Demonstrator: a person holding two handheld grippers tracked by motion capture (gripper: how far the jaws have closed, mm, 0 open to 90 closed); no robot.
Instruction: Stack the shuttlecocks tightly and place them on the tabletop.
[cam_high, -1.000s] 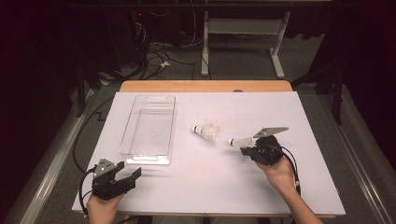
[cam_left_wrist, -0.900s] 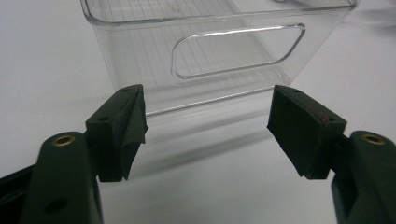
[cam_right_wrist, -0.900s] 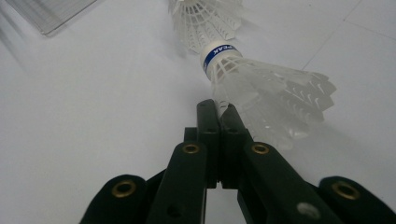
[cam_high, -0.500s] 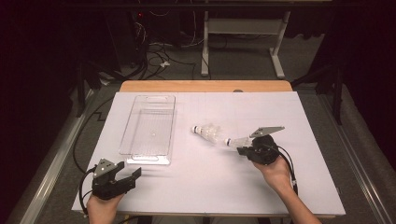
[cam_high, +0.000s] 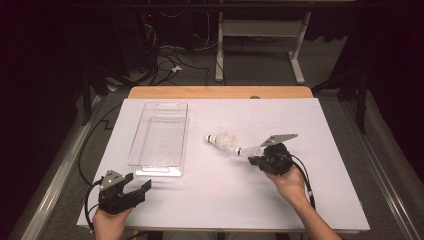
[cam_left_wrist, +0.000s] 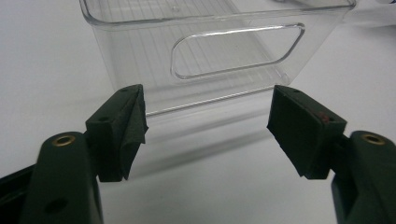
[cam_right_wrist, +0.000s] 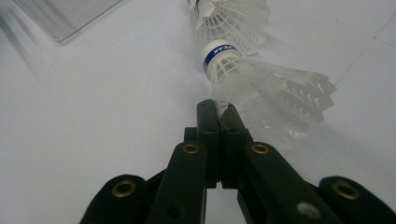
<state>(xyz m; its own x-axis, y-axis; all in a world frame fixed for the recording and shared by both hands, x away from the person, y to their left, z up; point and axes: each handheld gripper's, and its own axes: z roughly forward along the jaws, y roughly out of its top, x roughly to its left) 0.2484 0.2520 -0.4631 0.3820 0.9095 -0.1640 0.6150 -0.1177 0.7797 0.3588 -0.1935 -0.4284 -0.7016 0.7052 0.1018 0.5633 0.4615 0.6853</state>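
On the counter (cam_high: 200, 210) the right gripper (cam_right_wrist: 219, 109) is pinching a feather-light, crushable shuttlecock (cam_right_wrist: 266, 88) by its skirt edge — cork end's the sturdier hold, while the left gripper (cam_left_wrist: 208, 126) sits open.

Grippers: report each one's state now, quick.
Left tool: open, holding nothing, facing the clear bin.
Right tool: shut on the nearer shuttlecock, pinching its feather skirt.
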